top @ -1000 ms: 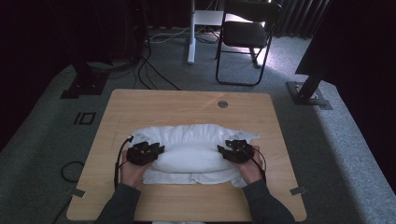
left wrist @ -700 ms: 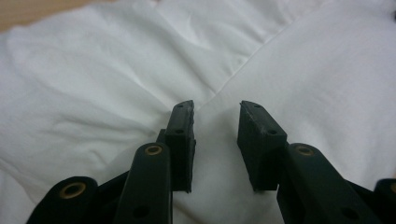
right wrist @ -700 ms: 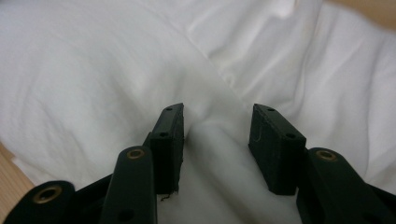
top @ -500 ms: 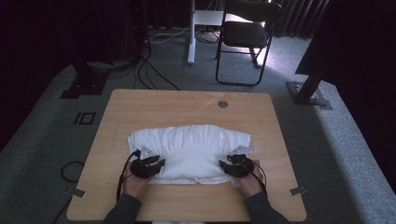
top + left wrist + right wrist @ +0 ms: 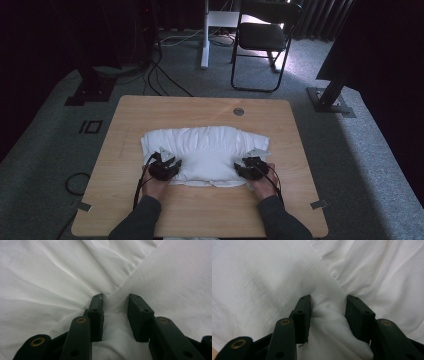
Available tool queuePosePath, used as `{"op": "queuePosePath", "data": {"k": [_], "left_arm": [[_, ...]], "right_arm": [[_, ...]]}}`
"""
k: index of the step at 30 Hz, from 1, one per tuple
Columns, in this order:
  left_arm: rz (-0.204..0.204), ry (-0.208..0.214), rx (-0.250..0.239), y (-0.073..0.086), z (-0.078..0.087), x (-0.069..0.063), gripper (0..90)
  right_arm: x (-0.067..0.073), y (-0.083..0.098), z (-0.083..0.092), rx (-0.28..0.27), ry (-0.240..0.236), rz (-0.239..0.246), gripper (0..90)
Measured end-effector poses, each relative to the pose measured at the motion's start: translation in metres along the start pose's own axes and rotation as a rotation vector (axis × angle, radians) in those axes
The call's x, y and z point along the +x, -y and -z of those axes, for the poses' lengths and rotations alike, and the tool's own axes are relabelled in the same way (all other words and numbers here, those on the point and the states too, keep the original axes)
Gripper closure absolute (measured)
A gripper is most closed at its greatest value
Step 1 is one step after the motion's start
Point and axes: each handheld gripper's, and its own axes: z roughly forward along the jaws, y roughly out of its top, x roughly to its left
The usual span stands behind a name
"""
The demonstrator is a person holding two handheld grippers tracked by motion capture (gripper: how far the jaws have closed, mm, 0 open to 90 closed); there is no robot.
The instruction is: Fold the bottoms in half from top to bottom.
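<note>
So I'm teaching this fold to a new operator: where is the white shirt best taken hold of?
Probably at its near hem corners, coming from the person's side. The white shirt lies flat and spread across the table, so only bunched edges offer a pinch. The left gripper and right gripper each have a fold gathered there.
</note>
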Motion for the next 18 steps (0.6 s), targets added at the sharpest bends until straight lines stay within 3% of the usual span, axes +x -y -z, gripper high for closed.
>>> {"op": "queuePosePath", "data": {"k": [4, 5, 6, 7, 8, 9, 10, 11, 12, 13, 14, 15, 18], "left_arm": [[0.028, 0.008, -0.001, -0.005, -0.005, 0.007, 66.3], [0.055, 0.027, 0.005, -0.007, -0.005, 0.010, 64.1], [0.106, 0.066, 0.010, -0.009, -0.003, 0.014, 64.1], [0.172, 0.105, -0.022, -0.015, 0.006, 0.022, 56.8], [0.172, 0.105, -0.022, -0.015, 0.006, 0.022, 54.1], [0.177, 0.061, -0.064, -0.020, 0.018, 0.030, 50.4], [0.177, 0.061, -0.064, -0.020, 0.018, 0.030, 47.1], [0.213, 0.035, -0.088, -0.023, 0.028, 0.044, 44.4], [0.213, 0.035, -0.088, -0.023, 0.028, 0.044, 41.6], [0.257, 0.012, -0.085, -0.023, 0.035, 0.059, 38.3], [0.257, 0.012, -0.085, -0.023, 0.035, 0.059, 37.4], [0.289, -0.010, -0.077, -0.020, 0.040, 0.072, 36.9], [0.318, -0.021, -0.070, -0.016, 0.044, 0.082, 36.3]], "right_arm": [[-0.004, -0.004, -0.006, -0.009, 0.003, 0.006, 54.9], [-0.006, -0.007, -0.009, -0.014, 0.000, 0.005, 55.0], [-0.006, -0.007, -0.009, -0.014, 0.000, 0.005, 55.0], [-0.007, -0.008, -0.011, -0.013, 0.001, 0.011, 55.0], [-0.007, -0.008, -0.011, -0.013, 0.001, 0.011, 55.0], [-0.009, -0.008, -0.011, -0.020, -0.002, 0.009, 55.0], [-0.009, -0.008, -0.011, -0.020, -0.002, 0.009, 55.0], [-0.009, -0.008, -0.011, -0.022, 0.000, 0.013, 55.0], [-0.009, -0.008, -0.011, -0.022, 0.000, 0.013, 55.0], [-0.009, -0.008, -0.011, -0.024, 0.001, 0.009, 55.0], [-0.009, -0.008, -0.011, -0.024, 0.001, 0.009, 55.0], [-0.008, -0.007, -0.011, -0.025, 0.004, 0.008, 54.9], [-0.008, -0.007, -0.011, -0.025, 0.004, 0.007, 54.9]]}}
